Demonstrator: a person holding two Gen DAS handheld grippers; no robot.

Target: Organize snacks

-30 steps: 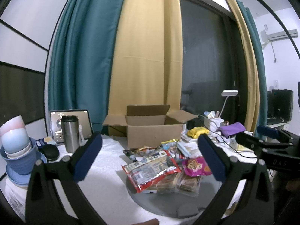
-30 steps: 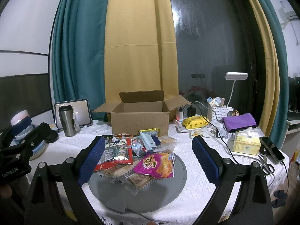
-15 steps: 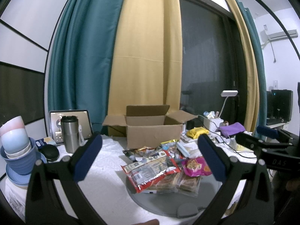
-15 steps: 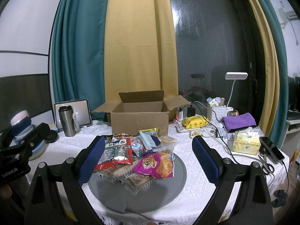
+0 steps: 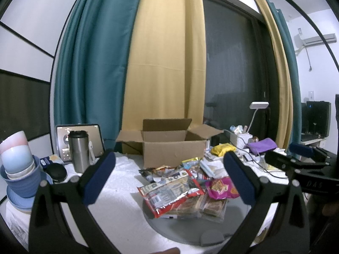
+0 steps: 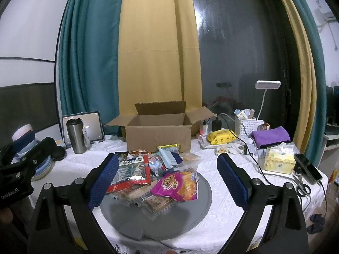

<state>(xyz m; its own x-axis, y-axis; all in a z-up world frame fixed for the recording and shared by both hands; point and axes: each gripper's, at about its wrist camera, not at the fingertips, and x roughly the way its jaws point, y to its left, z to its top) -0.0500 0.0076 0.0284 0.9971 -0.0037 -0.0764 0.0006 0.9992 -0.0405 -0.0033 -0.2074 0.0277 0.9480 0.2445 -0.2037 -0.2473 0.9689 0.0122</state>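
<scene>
Nothing has moved in the last second: both tongs, left (image 5: 169,176) and right (image 6: 167,181), stay wide and empty above the snack pile (image 6: 156,175) near the open cardboard box (image 6: 159,131), so sorting hasn't begun.

Teal curtains (image 6: 84,63) and a yellow curtain (image 6: 159,53) hang across the centre beside a dark window (image 6: 239,53). Upper right, what looks like an air conditioner (image 5: 317,39) sits on a white wall (image 5: 313,67).
</scene>
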